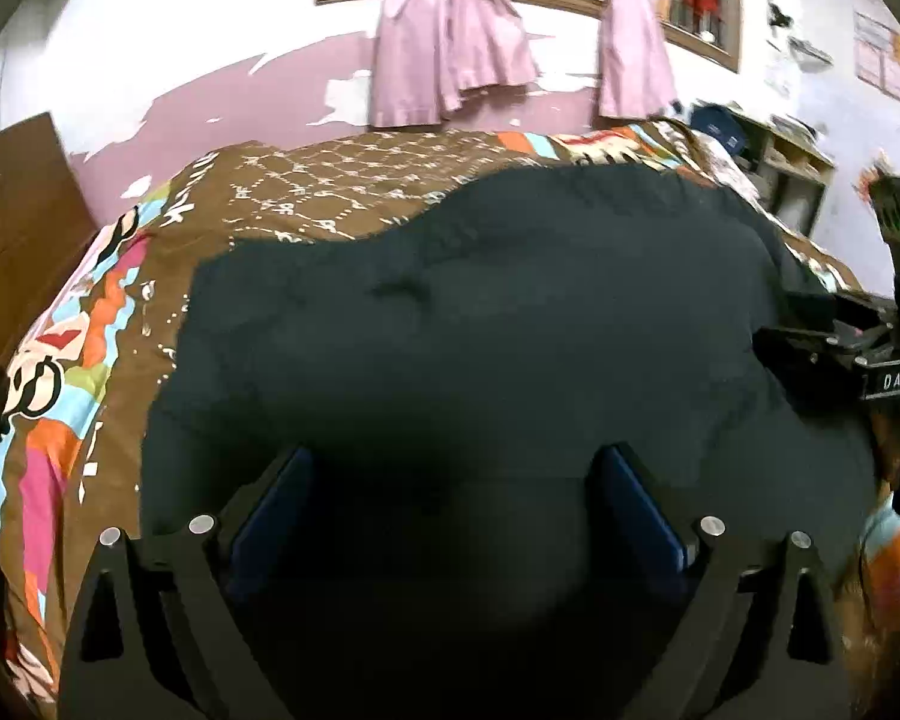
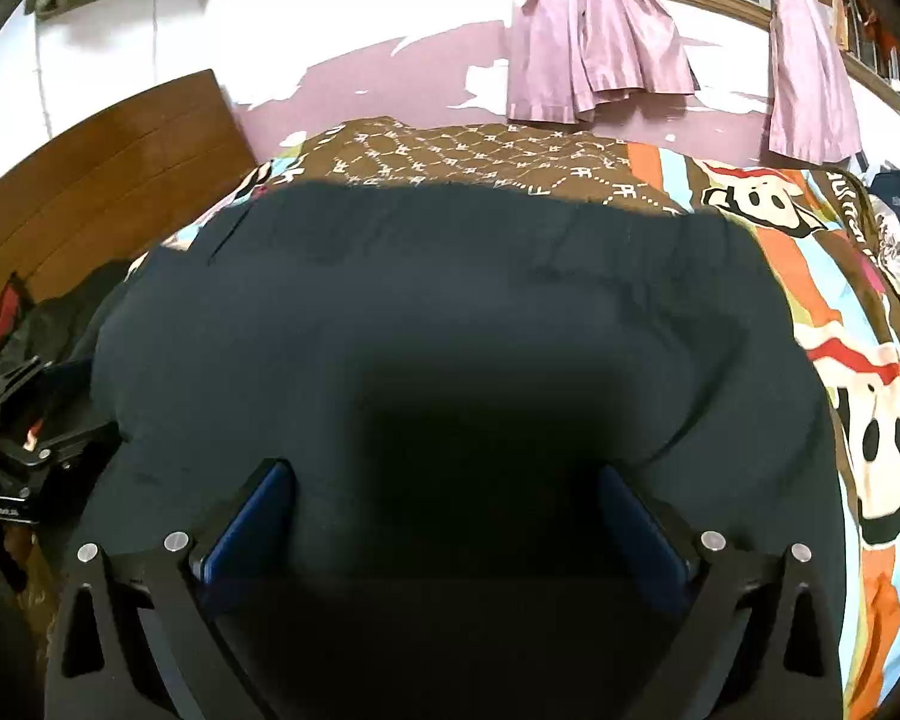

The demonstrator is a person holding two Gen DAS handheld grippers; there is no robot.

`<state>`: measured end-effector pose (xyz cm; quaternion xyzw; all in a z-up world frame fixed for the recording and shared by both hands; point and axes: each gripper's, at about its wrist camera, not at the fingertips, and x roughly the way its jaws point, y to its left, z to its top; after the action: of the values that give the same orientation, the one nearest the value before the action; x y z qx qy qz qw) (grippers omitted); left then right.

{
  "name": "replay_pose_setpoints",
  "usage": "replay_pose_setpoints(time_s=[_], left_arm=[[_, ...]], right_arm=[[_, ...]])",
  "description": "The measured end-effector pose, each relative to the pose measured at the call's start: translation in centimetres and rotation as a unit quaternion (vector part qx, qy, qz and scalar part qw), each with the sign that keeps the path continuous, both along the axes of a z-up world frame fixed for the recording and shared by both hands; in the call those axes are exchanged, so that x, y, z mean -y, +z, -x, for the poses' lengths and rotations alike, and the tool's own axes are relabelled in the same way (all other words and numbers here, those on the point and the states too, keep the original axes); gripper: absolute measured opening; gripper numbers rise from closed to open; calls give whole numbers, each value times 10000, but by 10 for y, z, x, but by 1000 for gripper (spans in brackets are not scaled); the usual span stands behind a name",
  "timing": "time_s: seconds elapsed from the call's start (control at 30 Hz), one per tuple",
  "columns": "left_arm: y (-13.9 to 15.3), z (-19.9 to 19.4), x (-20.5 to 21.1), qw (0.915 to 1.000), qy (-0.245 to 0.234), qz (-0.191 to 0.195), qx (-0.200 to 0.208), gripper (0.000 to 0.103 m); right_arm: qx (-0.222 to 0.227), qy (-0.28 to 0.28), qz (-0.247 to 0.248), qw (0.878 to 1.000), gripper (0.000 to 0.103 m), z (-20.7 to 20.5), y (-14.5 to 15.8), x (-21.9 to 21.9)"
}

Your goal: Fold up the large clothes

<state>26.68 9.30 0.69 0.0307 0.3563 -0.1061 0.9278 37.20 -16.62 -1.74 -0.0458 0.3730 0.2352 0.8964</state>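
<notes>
A large dark navy garment (image 1: 510,300) lies spread over a patterned bedspread (image 1: 330,192). It fills the middle of both views. My left gripper (image 1: 455,462) hovers low over its near part, blue-padded fingers (image 1: 276,498) wide apart and nothing pinched between them. In the right wrist view the same garment (image 2: 450,300) reaches its far hem near the bed's back. My right gripper (image 2: 444,474) stands just as wide over the cloth, which lies loose under the pads. Shadow hides the fabric nearest each gripper.
The bedspread (image 2: 870,360) shows bare strips at the far side and the right. A wooden headboard (image 2: 108,180) stands at the left, with a heap of dark and red clothes (image 2: 30,312) in front. Pink curtains (image 1: 450,36) hang on the far wall. A cluttered shelf (image 1: 792,168) is at the right.
</notes>
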Motion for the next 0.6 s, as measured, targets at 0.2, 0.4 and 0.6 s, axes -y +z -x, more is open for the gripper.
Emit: replay_pose_setpoints(time_s=[0.2, 0.4, 0.6], left_arm=[[10, -44, -23, 9984, 435, 346, -115, 98], [-4, -69, -32, 9968, 551, 522, -267, 102], [-17, -86, -36, 9948, 650, 673, -403, 102]], right_arm=[[3, -106, 389, 9992, 102, -42, 3, -8], [-363, -42, 239, 9990, 103, -76, -24, -3], [-488, -33, 128, 9987, 103, -96, -35, -1]])
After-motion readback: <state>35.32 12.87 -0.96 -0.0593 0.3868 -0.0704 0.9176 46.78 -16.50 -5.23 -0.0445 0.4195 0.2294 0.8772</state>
